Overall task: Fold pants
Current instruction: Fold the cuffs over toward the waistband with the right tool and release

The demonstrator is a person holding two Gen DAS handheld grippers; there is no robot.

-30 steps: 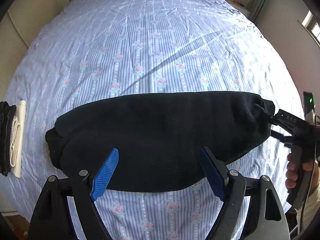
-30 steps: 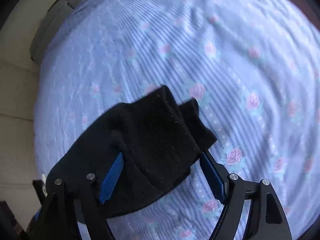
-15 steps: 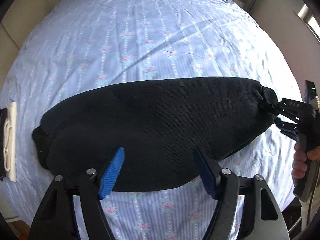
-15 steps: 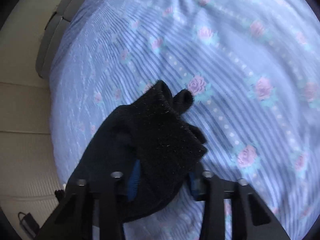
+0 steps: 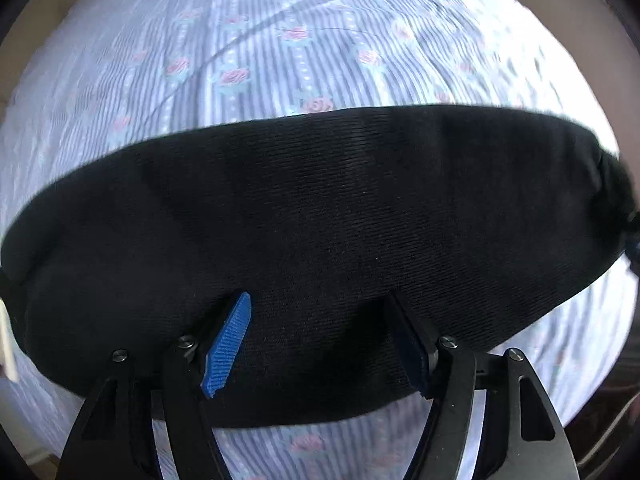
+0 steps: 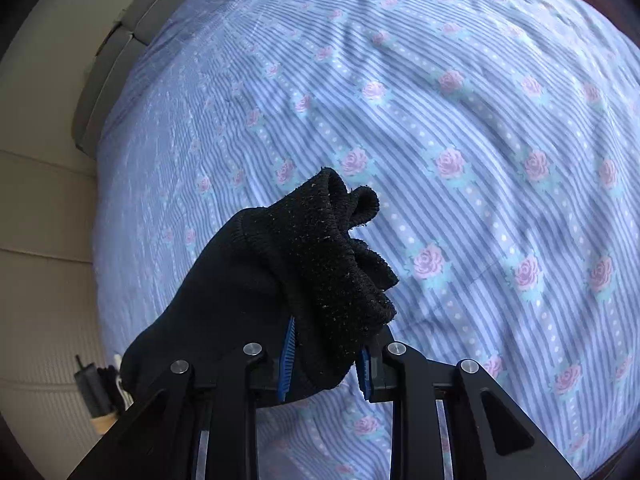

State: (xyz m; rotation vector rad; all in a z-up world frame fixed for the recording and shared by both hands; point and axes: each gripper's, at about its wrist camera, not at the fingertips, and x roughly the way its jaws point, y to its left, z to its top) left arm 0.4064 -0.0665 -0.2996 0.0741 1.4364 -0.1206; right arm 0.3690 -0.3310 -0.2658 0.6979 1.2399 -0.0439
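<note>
We see black pants [image 5: 320, 232] stretched sideways across striped floral bedsheet [image 5: 280, 40]. Left gripper [image 5: 320, 332] over near edge of pants, blue pads [image 5: 228, 340] spread apart, nothing between. Right gripper [image 6: 326, 360] clamped on bunched cuff end [image 6: 320, 248], lifted off sheet.

We see the right gripper [image 6: 326, 354] clamped on the black pants [image 6: 304, 264], their ribbed, bunched end sticking up past the blue pads [image 6: 286, 360]. The rest of the cloth trails down to the left. Behind lies the bed [image 6: 460, 120] in a blue striped sheet with pink roses
</note>
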